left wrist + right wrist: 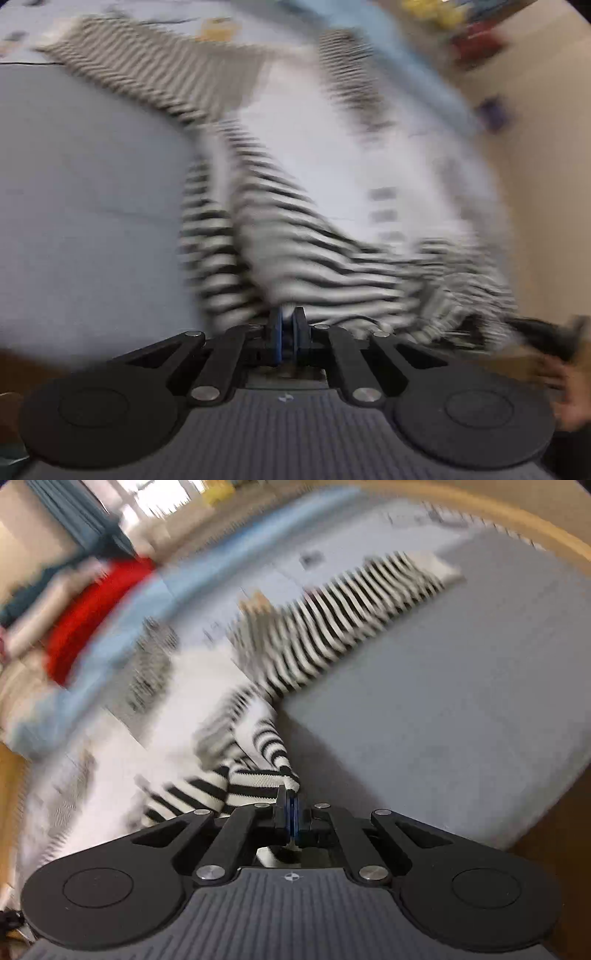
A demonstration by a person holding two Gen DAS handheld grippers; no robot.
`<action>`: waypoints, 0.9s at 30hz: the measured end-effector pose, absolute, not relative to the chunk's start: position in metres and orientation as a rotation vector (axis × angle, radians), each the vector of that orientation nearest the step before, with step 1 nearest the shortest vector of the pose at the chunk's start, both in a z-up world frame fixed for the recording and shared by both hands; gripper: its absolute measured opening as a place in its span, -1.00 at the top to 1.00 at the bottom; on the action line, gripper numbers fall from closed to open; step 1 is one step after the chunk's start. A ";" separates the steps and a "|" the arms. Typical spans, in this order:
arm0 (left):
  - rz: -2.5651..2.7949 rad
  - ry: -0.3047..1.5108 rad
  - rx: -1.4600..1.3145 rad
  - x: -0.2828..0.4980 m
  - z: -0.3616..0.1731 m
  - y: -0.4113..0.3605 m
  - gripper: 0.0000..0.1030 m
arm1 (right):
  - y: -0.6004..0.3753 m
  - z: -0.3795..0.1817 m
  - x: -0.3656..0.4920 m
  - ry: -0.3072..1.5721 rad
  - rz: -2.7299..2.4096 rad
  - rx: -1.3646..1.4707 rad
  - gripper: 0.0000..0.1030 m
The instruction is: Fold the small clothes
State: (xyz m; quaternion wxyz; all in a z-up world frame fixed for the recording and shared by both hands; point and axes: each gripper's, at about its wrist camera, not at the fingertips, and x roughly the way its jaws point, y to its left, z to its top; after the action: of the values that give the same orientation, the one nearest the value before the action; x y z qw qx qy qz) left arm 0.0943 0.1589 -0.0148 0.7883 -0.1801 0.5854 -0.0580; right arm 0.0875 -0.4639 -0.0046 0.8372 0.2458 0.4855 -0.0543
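A black-and-white striped garment (295,243) with a plain white panel lies stretched over a grey-blue padded surface (85,206). My left gripper (287,325) is shut on the garment's near edge. My right gripper (290,805) is shut on another part of the striped garment (314,635), whose sleeve runs off to the upper right. Both views are blurred by motion. The other gripper and hand show dimly at the right edge of the left wrist view (554,343).
A light blue cloth (122,627) and a red item (88,616) lie beyond the garment. The grey-blue surface (461,701) ends at a wooden rim (498,513). A pale floor (535,166) lies to the right in the left wrist view.
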 end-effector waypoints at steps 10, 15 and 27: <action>-0.319 1.304 -0.254 0.102 -0.022 0.121 0.09 | -0.400 -0.010 0.101 1.023 0.010 0.124 0.53; -0.409 1.399 -0.045 0.092 -0.047 0.081 -0.33 | -0.364 -0.033 0.099 1.156 0.201 -0.010 0.36; -0.304 1.382 0.046 0.108 -0.069 0.056 0.32 | -0.312 -0.076 0.109 1.250 0.242 -0.214 0.13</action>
State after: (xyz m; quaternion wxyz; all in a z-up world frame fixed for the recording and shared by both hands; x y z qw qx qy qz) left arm 0.1081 0.0559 -0.0690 0.7598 0.0212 0.6347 -0.1397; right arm 0.1085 -0.3116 -0.0758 0.7989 -0.0998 0.5823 0.1130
